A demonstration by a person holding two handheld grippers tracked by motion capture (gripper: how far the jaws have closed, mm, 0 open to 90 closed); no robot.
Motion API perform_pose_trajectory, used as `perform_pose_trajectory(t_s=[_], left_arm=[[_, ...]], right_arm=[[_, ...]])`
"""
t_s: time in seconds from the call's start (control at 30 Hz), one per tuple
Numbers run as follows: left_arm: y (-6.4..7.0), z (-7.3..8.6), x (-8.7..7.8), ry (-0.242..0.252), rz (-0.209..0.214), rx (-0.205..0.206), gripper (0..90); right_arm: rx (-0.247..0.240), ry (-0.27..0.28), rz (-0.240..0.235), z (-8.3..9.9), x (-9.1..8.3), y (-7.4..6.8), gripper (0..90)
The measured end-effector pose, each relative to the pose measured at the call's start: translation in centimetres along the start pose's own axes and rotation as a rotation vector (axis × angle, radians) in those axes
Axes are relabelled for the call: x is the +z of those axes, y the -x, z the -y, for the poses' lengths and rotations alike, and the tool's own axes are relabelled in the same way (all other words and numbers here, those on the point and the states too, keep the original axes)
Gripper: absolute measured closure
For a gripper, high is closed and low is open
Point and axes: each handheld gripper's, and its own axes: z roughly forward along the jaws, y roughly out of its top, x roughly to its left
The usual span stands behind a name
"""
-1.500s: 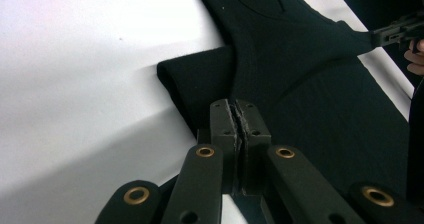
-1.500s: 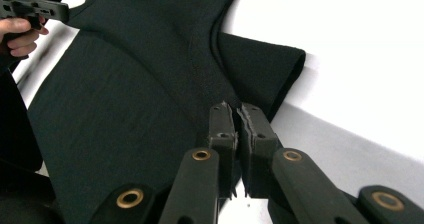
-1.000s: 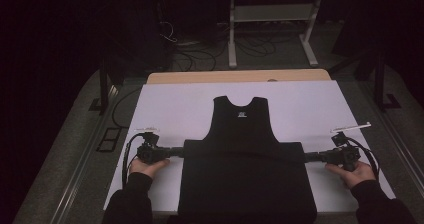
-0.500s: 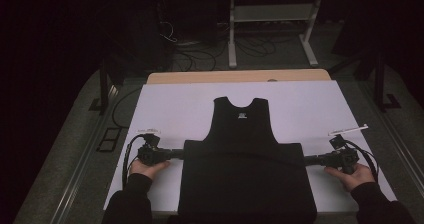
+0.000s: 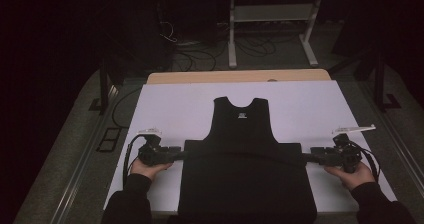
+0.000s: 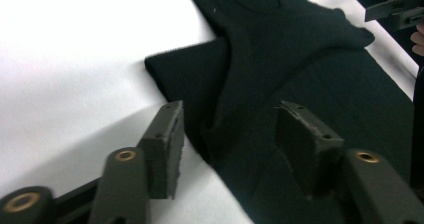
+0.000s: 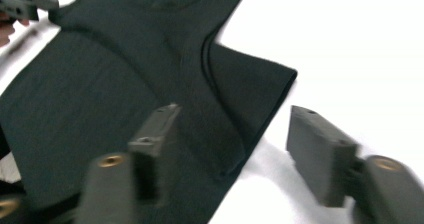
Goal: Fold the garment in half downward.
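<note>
- Garment: black sleeveless top [image 5: 246, 169] flat on white desk [image 5: 170, 104], neck end toward 12 o'clock, lower part folded up into a wide band running 9 to 3 o'clock, near the 6 o'clock edge.
- Left hand-held gripper [image 5: 172, 154] at 9 o'clock of the top, at the fold's left corner; jaws wide apart, nothing pinched. In the left gripper view [image 6: 227, 144] the fabric edge lies between the jaws, one jaw over white desk, the other over cloth.
- Right hand-held gripper [image 5: 311, 157] at 3 o'clock of the top, at the fold's right corner; jaws wide apart, nothing pinched. The right gripper view [image 7: 235, 139] is a bit blurred; the folded corner sits between the jaws.
- Both hands low at 6 o'clock, dark sleeves.
- Wood strip [image 5: 240, 77] along the desk's 12 o'clock edge.
- White rack legs [image 5: 310, 39] and cables on the floor beyond.
</note>
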Motion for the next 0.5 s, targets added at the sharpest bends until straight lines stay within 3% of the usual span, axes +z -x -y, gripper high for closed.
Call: perform_pose_trajectory(t_s=[0.1, 0.27, 0.33, 0.4, 0.5], left_arm=[[0.08, -0.18, -0.42, 0.040, 0.009, 0.011, 31.3], [0.21, -0.42, -0.85, 0.097, -0.009, 0.034, 12.5], [0.23, -0.54, -0.85, 0.104, -0.023, 0.039, 6.8], [0.23, -0.73, -0.82, 0.105, -0.036, 0.046, 0.1], [0.24, -0.99, -0.91, 0.111, -0.047, 0.062, 0.0]], right_arm=[[0.008, 0.029, 0.008, -0.12, -0.19, 0.23, 20.1], [-0.007, 0.072, 0.029, -0.32, -0.55, 0.17, 11.7], [-0.029, 0.078, 0.022, -0.44, -0.55, 0.10, 1.1], [-0.043, 0.078, 0.036, -0.59, -0.48, 0.01, 0.0], [-0.064, 0.096, 0.063, -0.87, -0.53, -0.13, 0.0]])
